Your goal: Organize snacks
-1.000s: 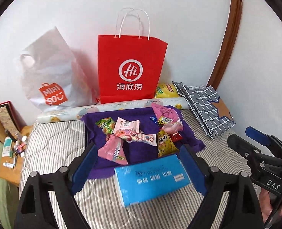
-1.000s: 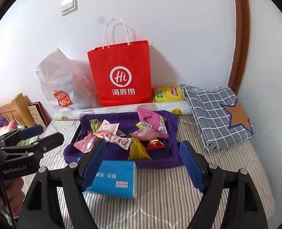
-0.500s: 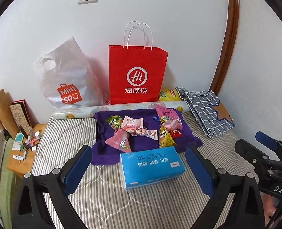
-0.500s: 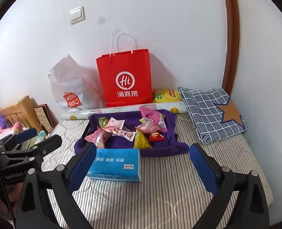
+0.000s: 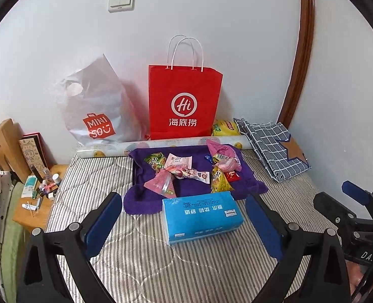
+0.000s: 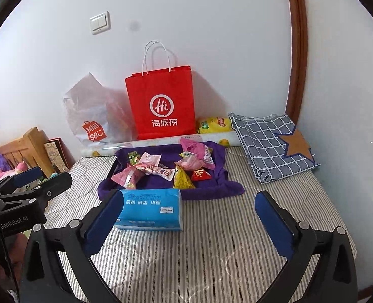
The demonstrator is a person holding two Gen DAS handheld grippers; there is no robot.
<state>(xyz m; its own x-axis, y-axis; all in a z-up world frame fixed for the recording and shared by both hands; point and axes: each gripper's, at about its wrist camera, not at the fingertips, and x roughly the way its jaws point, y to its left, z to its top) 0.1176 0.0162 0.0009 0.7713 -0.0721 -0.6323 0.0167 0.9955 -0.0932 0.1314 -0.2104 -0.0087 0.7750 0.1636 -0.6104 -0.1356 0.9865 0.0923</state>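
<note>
Tissues come first in the path: the blue tissue pack lies flat on the striped mattress directly ahead of the left gripper, its long side running crosswise to the fingers, with nothing pinched between them. That gripper's fingers stand spread wide after a small opening, and the right gripper has just been opening too, its fingers now fully apart and bare over empty mattress, the pack sitting off toward its left finger. Just past the pack, touching its far edge, the purple cloth carries the snacks: a loose heap of pink, green, yellow and red packets, long axes pointing every way, some overlapping. Both hands look about equally far from the heap; the left lines up more squarely, so the pack blocks its straight reach more than the right's. Behind the cloth a patterned roll lies along the wall, then the red paper bag standing upright, a grey plastic bag beside it, a yellow packet and a folded checked cloth to the right.
</note>
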